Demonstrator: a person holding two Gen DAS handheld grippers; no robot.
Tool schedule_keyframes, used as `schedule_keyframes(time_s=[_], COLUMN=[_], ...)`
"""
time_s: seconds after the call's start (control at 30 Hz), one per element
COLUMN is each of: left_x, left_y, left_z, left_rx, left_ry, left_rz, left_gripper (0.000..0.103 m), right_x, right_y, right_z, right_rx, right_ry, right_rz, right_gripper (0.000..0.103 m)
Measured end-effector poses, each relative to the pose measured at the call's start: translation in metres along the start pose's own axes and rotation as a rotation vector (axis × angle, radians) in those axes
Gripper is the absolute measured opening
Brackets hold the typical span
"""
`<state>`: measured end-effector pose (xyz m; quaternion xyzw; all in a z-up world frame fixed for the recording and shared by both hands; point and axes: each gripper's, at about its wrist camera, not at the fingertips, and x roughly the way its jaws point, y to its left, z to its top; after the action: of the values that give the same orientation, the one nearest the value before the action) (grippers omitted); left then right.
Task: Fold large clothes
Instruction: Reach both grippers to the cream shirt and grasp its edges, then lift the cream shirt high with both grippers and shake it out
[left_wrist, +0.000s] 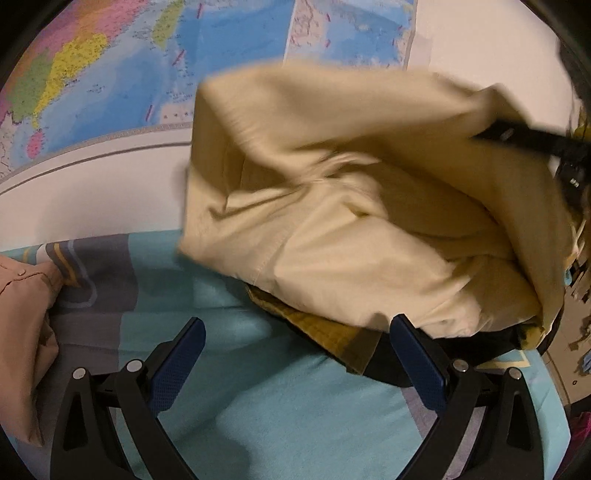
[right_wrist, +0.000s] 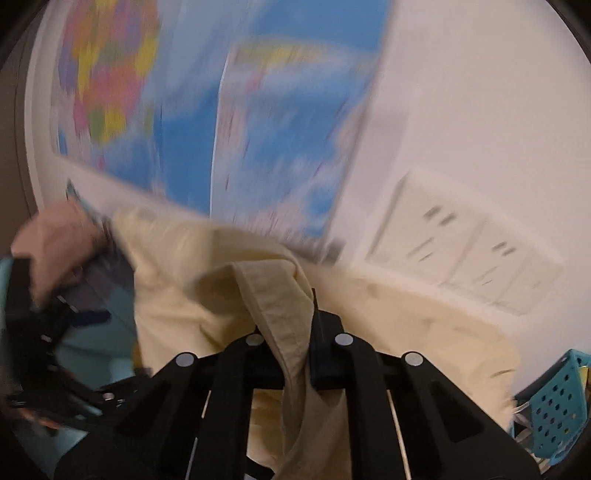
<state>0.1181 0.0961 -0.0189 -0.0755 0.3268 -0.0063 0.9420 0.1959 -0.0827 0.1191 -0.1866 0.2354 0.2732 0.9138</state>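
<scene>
A large cream garment hangs bunched above the teal bed sheet, lifted at its upper right by my right gripper. In the right wrist view that gripper is shut on a folded hem of the cream garment, which drapes between and over its fingers. My left gripper stands open low over the sheet, its blue pads wide apart and holding nothing. The cloth's lower edge lies just beyond its right finger. The left gripper also shows, blurred, at the left of the right wrist view.
A yellow and black garment lies under the cream one. A pinkish-beige garment sits at the bed's left edge. A map covers the white wall behind. A teal perforated basket stands at the right, below a wall socket panel.
</scene>
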Motion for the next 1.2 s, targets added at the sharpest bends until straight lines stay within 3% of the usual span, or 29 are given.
schedule_keyframes(time_s=[0.2,0.43,0.47,0.53,0.57,0.67,0.77,0.87,1.03,1.2], left_x=[-0.010,-0.013,-0.011,-0.010,-0.009,-0.022,-0.051,-0.095,-0.203,-0.307], left_y=[-0.001,-0.027,-0.033,-0.039,-0.044,-0.054,-0.059,-0.071,-0.079,-0.064], left_z=[0.003,0.011,0.013,0.016,0.023,0.045,0.075,0.112,0.155,0.152], left_rx=[0.007,0.029,0.052,0.079,0.103,0.110,0.094,0.123,0.112,0.109], left_ry=[-0.063,-0.137,-0.154,-0.174,-0.160,-0.202,-0.255,-0.359,-0.571,-0.709], left_rz=[-0.086,-0.144,-0.132,-0.165,-0.206,-0.196,-0.244,-0.251,-0.259,-0.234], left_gripper=[0.096,0.095,0.086,0.036,0.004,0.001,0.001,0.001,0.001,0.001], right_x=[-0.089,-0.140,-0.146,-0.158,-0.165,-0.194,-0.238,-0.303,-0.411,-0.477], right_y=[-0.060,-0.084,-0.088,-0.090,-0.093,-0.100,-0.108,-0.110,-0.097,-0.073], right_z=[0.037,0.043,0.042,0.039,0.038,0.033,0.037,0.046,0.050,0.039], right_rx=[0.154,0.218,0.229,0.229,0.233,0.248,0.261,0.251,0.222,0.192], right_ry=[-0.149,-0.217,-0.223,-0.232,-0.234,-0.258,-0.309,-0.387,-0.533,-0.583], right_rz=[0.001,-0.022,-0.013,-0.025,-0.022,-0.067,-0.096,-0.149,-0.164,-0.108], right_gripper=[0.007,0.006,0.006,0.006,0.006,0.006,0.005,0.005,0.005,0.005])
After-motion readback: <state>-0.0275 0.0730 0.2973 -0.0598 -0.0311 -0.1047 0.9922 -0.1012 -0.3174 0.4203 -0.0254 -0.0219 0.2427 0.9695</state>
